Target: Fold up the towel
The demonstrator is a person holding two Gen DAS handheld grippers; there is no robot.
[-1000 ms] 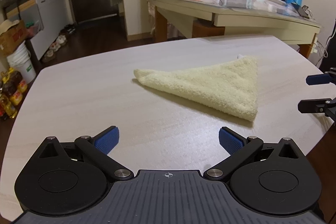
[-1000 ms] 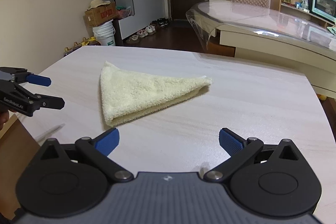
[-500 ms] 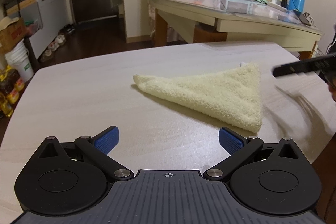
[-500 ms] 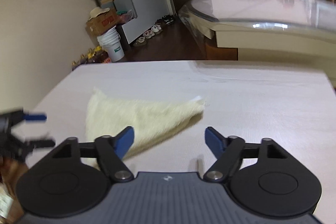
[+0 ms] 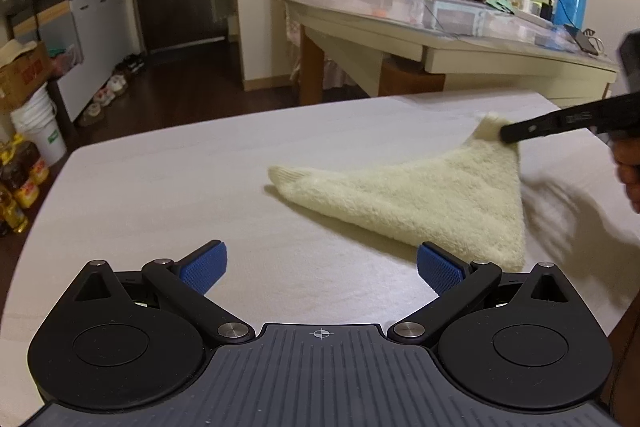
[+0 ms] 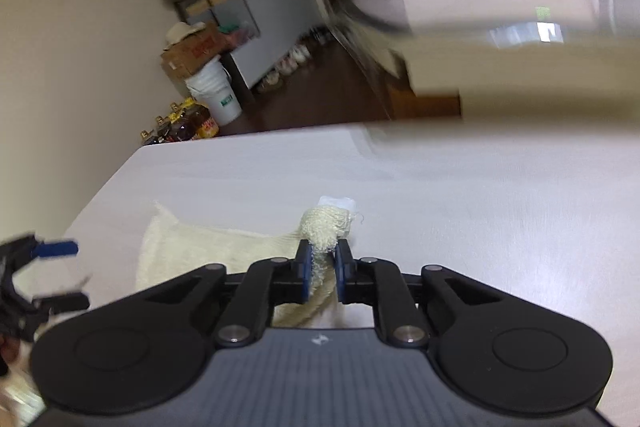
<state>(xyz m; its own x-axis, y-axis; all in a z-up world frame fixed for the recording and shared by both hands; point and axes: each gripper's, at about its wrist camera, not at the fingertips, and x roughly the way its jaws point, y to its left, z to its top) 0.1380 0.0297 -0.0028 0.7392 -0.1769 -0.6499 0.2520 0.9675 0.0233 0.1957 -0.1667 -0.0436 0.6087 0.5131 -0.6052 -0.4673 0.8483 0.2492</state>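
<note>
- Your left gripper [image 5: 322, 269] hovers over the tabletop [image 5: 180, 195], fingers spread wide with nothing between them.
- The cream towel [image 5: 420, 199] lies just beyond as a folded triangle.
- Your right gripper [image 6: 322, 267] has just been closing; its fingers now pinch the towel's far corner.

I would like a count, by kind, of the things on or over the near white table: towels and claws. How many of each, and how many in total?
Towels: 1, the cream towel, folded to a triangle.
Claws: 2, the left claw open over bare table, and the right claw shut on a towel corner.
Total: 3
</note>
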